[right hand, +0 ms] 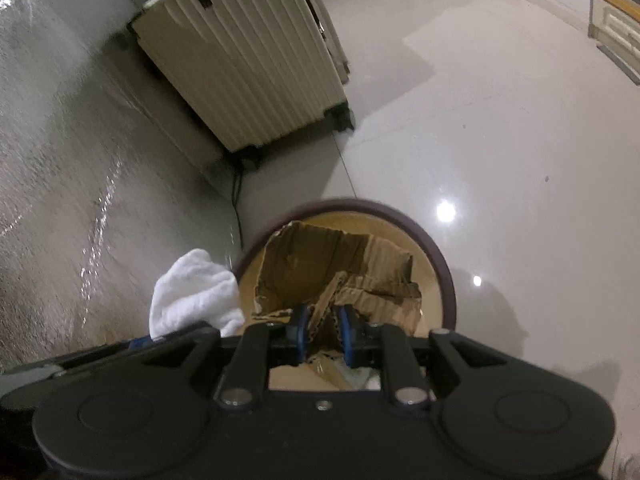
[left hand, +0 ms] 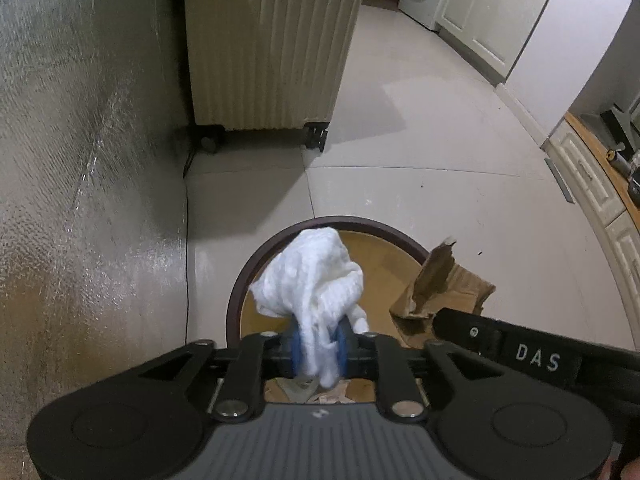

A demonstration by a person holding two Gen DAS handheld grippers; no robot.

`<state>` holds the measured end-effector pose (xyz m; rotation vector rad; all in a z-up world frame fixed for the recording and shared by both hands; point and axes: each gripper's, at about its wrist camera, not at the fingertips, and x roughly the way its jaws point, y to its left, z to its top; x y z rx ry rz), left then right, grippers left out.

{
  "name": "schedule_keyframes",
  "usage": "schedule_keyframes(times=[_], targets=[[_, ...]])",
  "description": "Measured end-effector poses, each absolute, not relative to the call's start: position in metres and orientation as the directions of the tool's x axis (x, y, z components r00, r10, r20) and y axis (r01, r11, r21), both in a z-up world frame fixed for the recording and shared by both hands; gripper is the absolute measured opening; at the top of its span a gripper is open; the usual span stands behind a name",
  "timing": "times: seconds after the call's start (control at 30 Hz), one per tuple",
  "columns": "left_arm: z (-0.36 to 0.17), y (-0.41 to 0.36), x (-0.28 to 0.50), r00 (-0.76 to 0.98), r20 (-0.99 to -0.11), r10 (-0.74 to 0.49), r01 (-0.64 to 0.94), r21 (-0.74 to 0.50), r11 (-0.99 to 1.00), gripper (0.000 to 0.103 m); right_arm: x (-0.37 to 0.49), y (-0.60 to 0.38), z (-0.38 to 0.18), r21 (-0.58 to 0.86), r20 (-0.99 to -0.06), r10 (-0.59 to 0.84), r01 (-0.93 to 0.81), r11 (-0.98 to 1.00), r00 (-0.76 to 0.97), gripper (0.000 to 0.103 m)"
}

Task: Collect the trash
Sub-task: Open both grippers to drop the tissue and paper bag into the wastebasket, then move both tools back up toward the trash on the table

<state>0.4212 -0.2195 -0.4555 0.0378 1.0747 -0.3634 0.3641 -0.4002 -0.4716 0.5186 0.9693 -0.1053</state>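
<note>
Pale glossy floor tiles (left hand: 420, 152) run back to a cream ribbed suitcase (left hand: 264, 44) on black wheels beside a shiny textured wall (left hand: 80, 160). Below both cameras stands a round bin (right hand: 448, 276) with a dark rim and tan interior. The left hand-held gripper (left hand: 318, 346) pinches a crumpled white tissue (left hand: 312, 276) between its blue pads above the bin's opening. The right hand-held gripper (right hand: 323, 330) clamps a torn piece of brown cardboard (right hand: 336, 272) over the same bin. Each gripper body hides the bin's near rim, and what lies at the bottom is hard to make out.
</note>
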Motion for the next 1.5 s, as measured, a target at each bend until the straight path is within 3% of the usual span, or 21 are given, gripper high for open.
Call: schedule_keyframes(times=[0.07,0.2,0.37,0.57,0.77,0.87,0.93,1.1,1.23,1.37,1.5], targets=[[-0.457,-0.219,0.421,0.419,-0.870,-0.258,0.302,-0.135,0.944,0.039,0.364,-0.401,-0.472,0.368,-0.812,0.133,0.322,0.872,0.569,0.026],[-0.462,-0.220,0.420,0.392,-0.886,-0.246,0.312,-0.123,0.942,0.042,0.363,-0.402,-0.471,0.348,-0.823,0.118,0.329,0.878,0.555,0.037],[-0.467,-0.219,0.419,0.368,-0.907,-0.203,0.302,-0.090,0.949,0.050,0.361,-0.405,-0.474,0.302,-0.855,0.099,0.334,0.893,0.509,0.037],[-0.467,-0.217,0.419,0.354,-0.917,-0.182,0.310,-0.069,0.948,0.051,0.358,-0.407,-0.476,0.259,-0.878,0.081,0.328,0.908,0.471,0.037],[-0.468,-0.217,0.417,0.345,-0.924,-0.165,0.310,-0.054,0.949,0.056,0.356,-0.404,-0.474,0.234,-0.888,0.074,0.307,0.922,0.454,0.044],[-0.468,-0.217,0.414,0.343,-0.927,-0.154,0.304,-0.046,0.952,0.068,0.355,-0.402,-0.474,0.207,-0.896,0.061,0.292,0.934,0.440,0.056],[-0.467,-0.216,0.413,0.345,-0.927,-0.149,0.291,-0.045,0.956,0.083,0.354,-0.402,-0.474,0.183,-0.903,0.042,0.293,0.938,0.427,0.066],[-0.462,-0.212,0.411,0.334,-0.931,-0.146,0.275,-0.052,0.960,0.100,0.348,-0.402,-0.467,0.160,-0.905,0.026,0.284,0.945,0.424,0.081],[-0.460,-0.209,0.408,0.321,-0.938,-0.133,0.264,-0.046,0.963,0.103,0.340,-0.402,-0.463,0.117,-0.904,-0.014,0.279,0.953,0.426,0.088],[-0.453,-0.205,0.403,0.322,-0.939,-0.119,0.267,-0.031,0.963,0.103,0.329,-0.405,-0.457,0.090,-0.899,-0.046,0.288,0.953,0.436,0.101],[-0.445,-0.200,0.396,0.329,-0.938,-0.106,0.263,-0.017,0.965,0.103,0.319,-0.411,-0.452,0.065,-0.897,-0.080,0.307,0.949,0.435,0.103]])
